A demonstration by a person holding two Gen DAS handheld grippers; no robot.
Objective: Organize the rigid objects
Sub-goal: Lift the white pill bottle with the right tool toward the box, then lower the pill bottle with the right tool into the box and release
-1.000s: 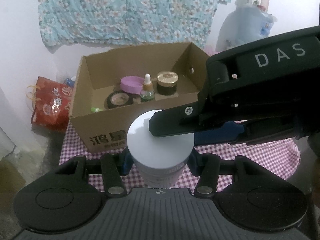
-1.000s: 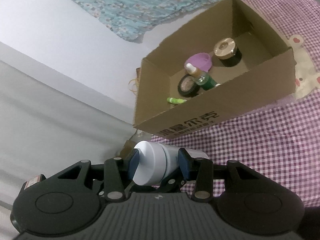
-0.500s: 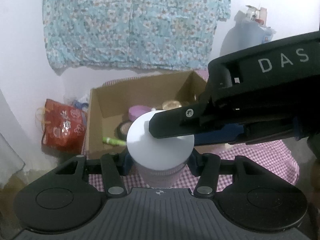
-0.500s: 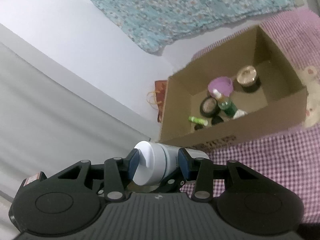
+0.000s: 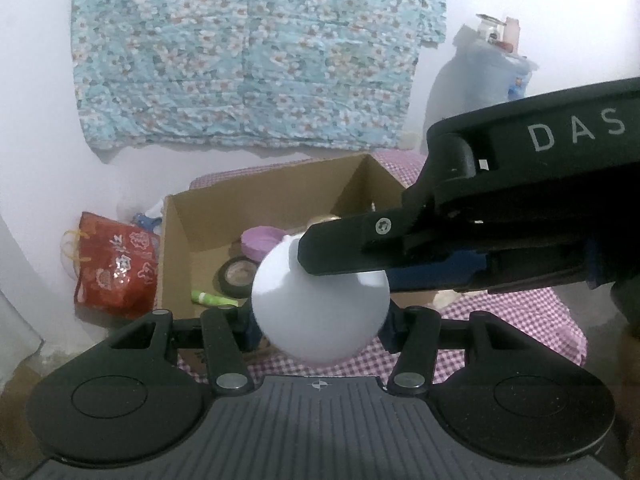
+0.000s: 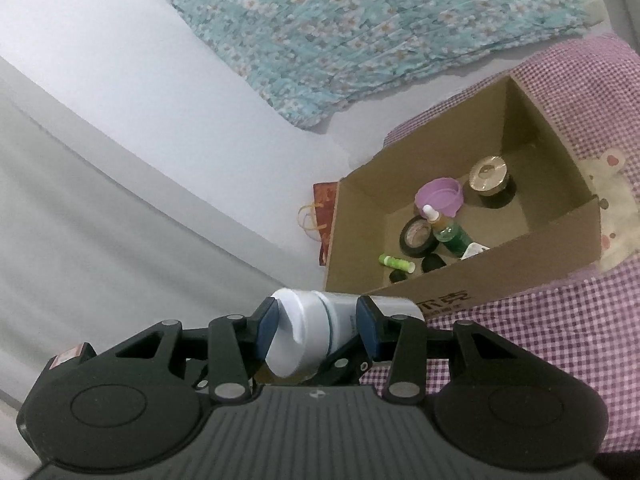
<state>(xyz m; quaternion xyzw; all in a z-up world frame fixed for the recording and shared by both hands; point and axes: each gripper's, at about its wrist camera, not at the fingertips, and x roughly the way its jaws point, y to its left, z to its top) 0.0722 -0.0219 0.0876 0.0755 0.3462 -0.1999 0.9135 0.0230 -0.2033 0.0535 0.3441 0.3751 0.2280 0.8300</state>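
both our grippers, left gripper (image 5: 320,320) angled downward and right gripper (image 6: 316,320), clamp one white jar (image 5: 320,312), lid (image 6: 292,332) white, tilted sideways.

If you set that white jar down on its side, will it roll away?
Probably. The white jar looks round and smooth, so on its side it could roll, though the checked cloth may slow it. It seems stiff: both grippers clamp it without denting it. Upright on its flat lid, it should stay put.

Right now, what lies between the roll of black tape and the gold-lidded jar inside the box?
In the right wrist view, the purple lid lies between the black tape roll and the gold-lidded jar.
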